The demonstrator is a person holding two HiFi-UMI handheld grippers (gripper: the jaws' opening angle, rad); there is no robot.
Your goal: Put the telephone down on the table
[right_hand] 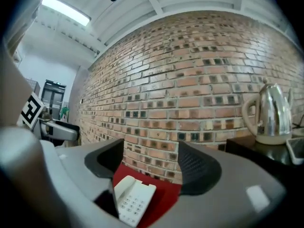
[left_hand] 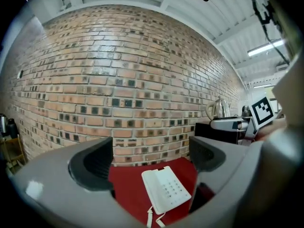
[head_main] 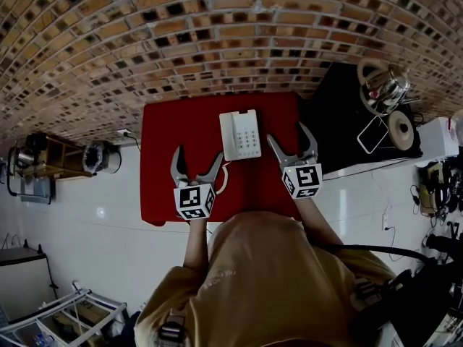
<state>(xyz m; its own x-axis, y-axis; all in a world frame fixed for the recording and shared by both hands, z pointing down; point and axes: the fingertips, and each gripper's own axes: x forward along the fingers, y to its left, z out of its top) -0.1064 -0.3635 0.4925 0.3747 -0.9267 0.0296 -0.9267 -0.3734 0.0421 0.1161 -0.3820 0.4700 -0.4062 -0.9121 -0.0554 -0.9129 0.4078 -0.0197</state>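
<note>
A white telephone (head_main: 240, 134) with its handset on its left side lies flat on the red table (head_main: 163, 165), near the far edge by the brick wall. Its coiled cord (head_main: 223, 180) trails toward me. My left gripper (head_main: 197, 163) hovers open above the table, just left of and nearer than the phone, with nothing between its jaws. My right gripper (head_main: 292, 143) is open too, to the right of the phone near the table's right edge. The telephone (left_hand: 166, 190) shows below the left jaws, and the telephone (right_hand: 133, 199) lies low between the right jaws.
A brick wall (head_main: 217, 35) stands right behind the table. To the right is a black cabinet (head_main: 340, 114) holding a steel kettle (head_main: 383, 85), a phone-like slab (head_main: 373, 134) and a round object (head_main: 400, 129). White floor (head_main: 87, 215) lies to the left, with a wooden rack (head_main: 47, 157).
</note>
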